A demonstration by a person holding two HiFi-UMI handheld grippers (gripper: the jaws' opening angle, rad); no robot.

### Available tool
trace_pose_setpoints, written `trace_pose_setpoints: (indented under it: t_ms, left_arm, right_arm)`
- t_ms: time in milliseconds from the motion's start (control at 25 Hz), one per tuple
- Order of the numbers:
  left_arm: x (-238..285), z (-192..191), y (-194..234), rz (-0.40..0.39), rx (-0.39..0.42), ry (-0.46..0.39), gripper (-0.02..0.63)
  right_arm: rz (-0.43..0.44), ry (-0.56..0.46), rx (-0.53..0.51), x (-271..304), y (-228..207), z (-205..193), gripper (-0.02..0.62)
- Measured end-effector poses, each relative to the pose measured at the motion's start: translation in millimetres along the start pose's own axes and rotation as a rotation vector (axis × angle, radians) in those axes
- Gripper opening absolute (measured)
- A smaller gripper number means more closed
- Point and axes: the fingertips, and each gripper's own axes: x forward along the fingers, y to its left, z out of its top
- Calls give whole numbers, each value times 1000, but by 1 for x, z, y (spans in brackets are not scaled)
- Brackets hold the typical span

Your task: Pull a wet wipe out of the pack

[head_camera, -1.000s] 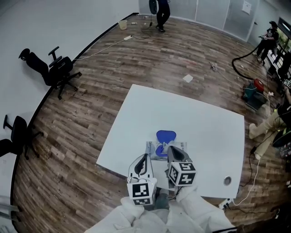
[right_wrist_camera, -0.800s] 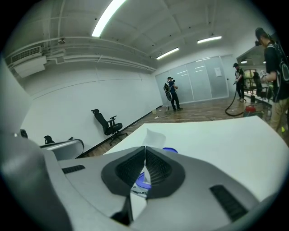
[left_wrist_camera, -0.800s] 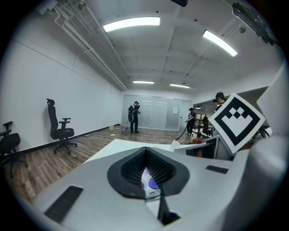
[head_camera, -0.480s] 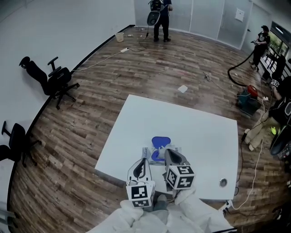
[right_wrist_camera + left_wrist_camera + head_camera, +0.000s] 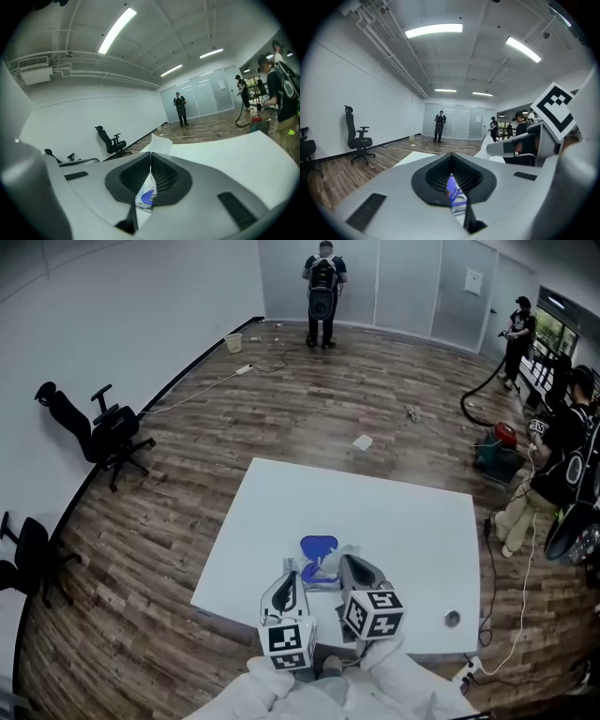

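A wet wipe pack (image 5: 315, 568) with its blue lid (image 5: 319, 546) flipped up lies near the front edge of the white table (image 5: 394, 512). My left gripper (image 5: 289, 577) is at the pack's left end; in the left gripper view its jaws (image 5: 451, 161) are closed together, with the blue-printed pack (image 5: 454, 194) in the slit between them. My right gripper (image 5: 346, 564) is at the pack's right side, shut on a white wipe (image 5: 159, 144) that sticks up past the fingertips. The pack (image 5: 146, 199) shows below, through the jaws.
A cable hole (image 5: 452, 619) sits in the table's front right corner. Office chairs (image 5: 98, 432) stand by the left wall. People stand at the far doors (image 5: 322, 287) and at the right (image 5: 562, 456), near a vacuum hose (image 5: 473, 395) and a red canister.
The head view has tilted up, showing more of the room. Both grippers stay at the pack, slightly closer together. A bit of white wipe now shows at the right gripper's tip.
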Motion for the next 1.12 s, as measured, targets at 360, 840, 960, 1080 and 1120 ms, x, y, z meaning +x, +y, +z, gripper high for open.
trace_pose_setpoints:
  t_ms: [360, 840, 960, 1080, 1120]
  left_arm:
    - [1, -11, -28, -51, 15, 20, -3]
    - [4, -7, -38, -68, 18, 22, -3]
    - [3, -5, -38, -68, 18, 18, -3]
    - [2, -5, -35, -62, 12, 20, -3]
    - [2, -5, -34, -60, 12, 19, -3]
  right_arm:
    - [-46, 3, 24, -35, -21, -19, 15]
    - [-64, 9, 20, -45, -28, -22, 13]
    - [-61, 6, 22, -45, -28, -21, 14]
    - [-58, 7, 26, -43, -26, -22, 13]
    - [-58, 8, 26, -42, -26, -23, 12]
